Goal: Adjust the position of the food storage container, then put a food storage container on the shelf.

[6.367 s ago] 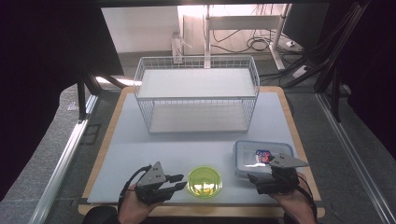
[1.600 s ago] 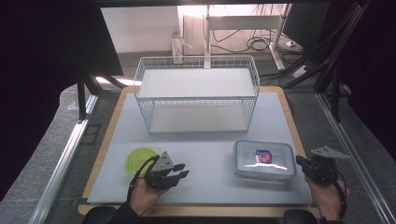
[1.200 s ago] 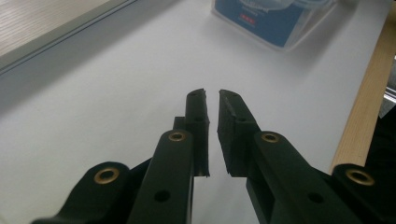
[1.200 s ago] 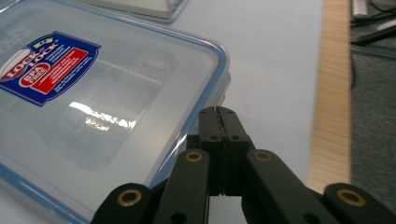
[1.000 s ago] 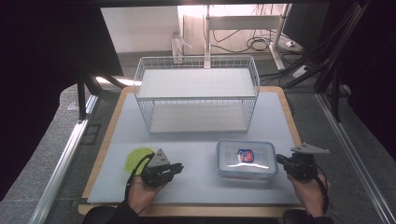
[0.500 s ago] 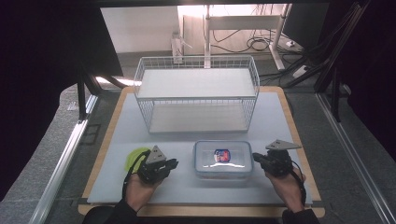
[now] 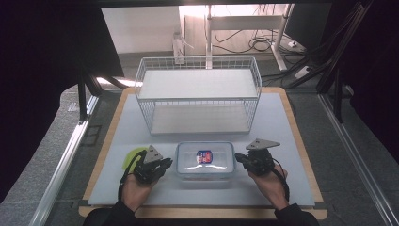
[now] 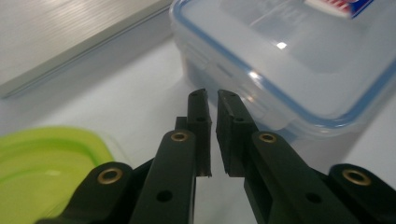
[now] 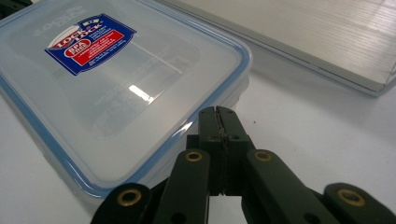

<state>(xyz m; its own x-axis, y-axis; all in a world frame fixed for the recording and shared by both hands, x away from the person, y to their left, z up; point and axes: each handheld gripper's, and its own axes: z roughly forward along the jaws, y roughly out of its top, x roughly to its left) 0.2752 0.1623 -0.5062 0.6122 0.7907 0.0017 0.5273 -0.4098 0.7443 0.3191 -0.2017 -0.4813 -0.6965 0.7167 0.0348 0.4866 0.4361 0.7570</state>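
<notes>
Now both grippers flank the clear blue-rimmed lidded plastic container (image 7: 205, 159), left gripper (image 7: 162, 165) nearly closed, right gripper (image 7: 241, 159) closed empty, and uneven pushing could skew it.

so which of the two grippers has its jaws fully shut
The right gripper: its jaws are pressed flat together beside the clear container. The left gripper shows a narrow gap between its jaws, with the green lid beside it.
</notes>
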